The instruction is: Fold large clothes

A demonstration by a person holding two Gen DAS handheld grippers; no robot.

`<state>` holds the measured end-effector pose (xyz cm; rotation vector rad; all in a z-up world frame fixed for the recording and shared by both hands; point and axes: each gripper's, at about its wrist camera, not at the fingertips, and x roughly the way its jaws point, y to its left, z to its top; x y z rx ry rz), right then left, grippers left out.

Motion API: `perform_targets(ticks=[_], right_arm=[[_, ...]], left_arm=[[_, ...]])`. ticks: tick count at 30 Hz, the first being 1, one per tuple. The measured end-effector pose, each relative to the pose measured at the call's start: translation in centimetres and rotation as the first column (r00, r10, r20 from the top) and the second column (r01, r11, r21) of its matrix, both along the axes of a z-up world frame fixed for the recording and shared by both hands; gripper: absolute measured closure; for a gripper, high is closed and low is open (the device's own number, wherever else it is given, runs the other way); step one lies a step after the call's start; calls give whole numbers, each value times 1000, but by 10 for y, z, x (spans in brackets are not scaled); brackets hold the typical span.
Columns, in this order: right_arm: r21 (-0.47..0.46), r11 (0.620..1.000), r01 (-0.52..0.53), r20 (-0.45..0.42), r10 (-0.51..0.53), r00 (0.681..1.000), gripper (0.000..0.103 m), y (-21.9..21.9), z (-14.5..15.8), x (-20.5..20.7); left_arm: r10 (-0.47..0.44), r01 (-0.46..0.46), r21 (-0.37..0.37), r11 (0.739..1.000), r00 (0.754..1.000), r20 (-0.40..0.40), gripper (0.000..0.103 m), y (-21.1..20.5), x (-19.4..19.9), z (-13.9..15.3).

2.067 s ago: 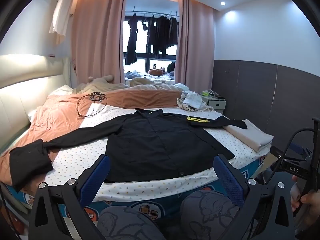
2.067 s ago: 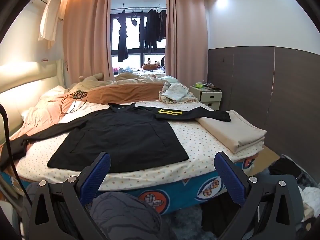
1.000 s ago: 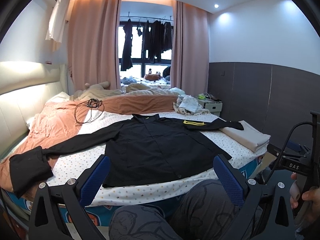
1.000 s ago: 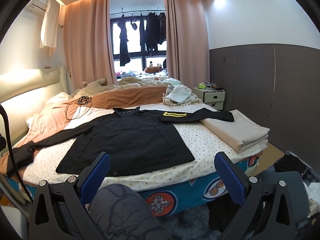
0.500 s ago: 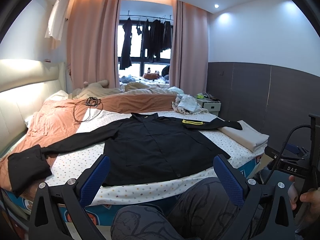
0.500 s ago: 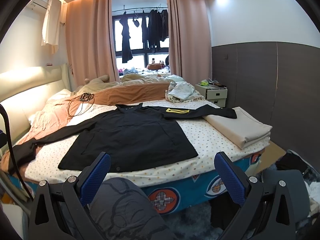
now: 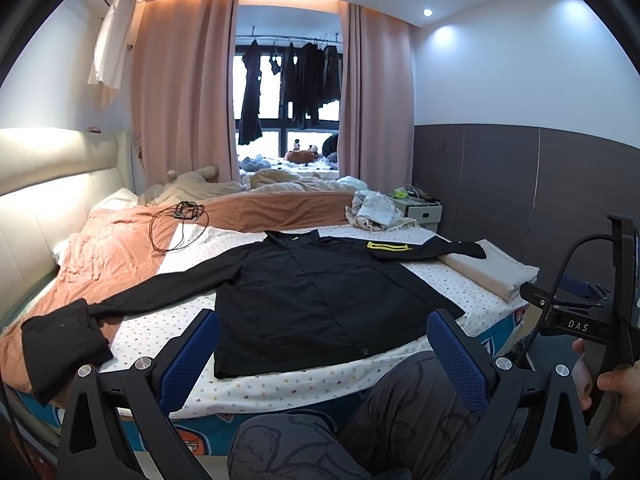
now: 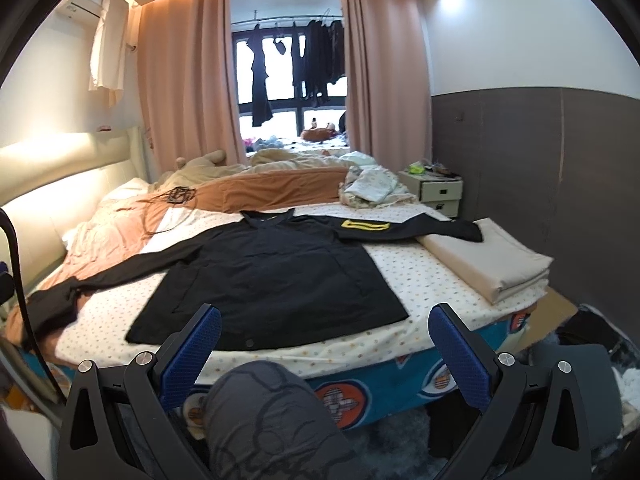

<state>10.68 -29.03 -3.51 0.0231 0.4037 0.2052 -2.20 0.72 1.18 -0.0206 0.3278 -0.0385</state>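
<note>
Raised slightly, left hand-held gripper [image 7: 323, 350] faces "DAS"-labelled right hand-held gripper [image 7: 580, 320].

Home bedroom. Double bed [image 8: 400, 272] with dotted sheet, padded headboard [image 8: 48, 200], rumpled orange duvet [image 7: 104, 248]. Pink curtains [image 8: 184, 76] frame window; dark laundry [image 8: 304, 56] hangs on rail outside. Nightstand [image 8: 436, 192] against grey panelled wall [image 8: 540, 160].

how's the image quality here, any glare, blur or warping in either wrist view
Left wrist view: strong fisheye bowing with black corners; the window is blown out, hanging clothes reduced to silhouettes; black jacket stays sharp. Right wrist view: same warping, the lit headboard glows overexposed, jacket detail lost in dark fabric.
</note>
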Motion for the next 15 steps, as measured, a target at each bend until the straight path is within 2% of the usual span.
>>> perform_targets(ticks=[6, 10, 15], right_arm=[[-43, 999, 13, 18, -12, 1000, 0, 14, 3, 2], [-5, 1000, -11, -1, 11, 1000, 0, 19, 1, 5], [-5, 1000, -14, -16, 14, 1000, 0, 28, -1, 13]], left_arm=[[16, -17, -12, 1000, 1000, -14, 0, 5, -4, -2], [38, -38, -7, 999, 999, -22, 0, 12, -8, -4], [65, -65, 2, 998, 997, -32, 0, 21, -10, -4]])
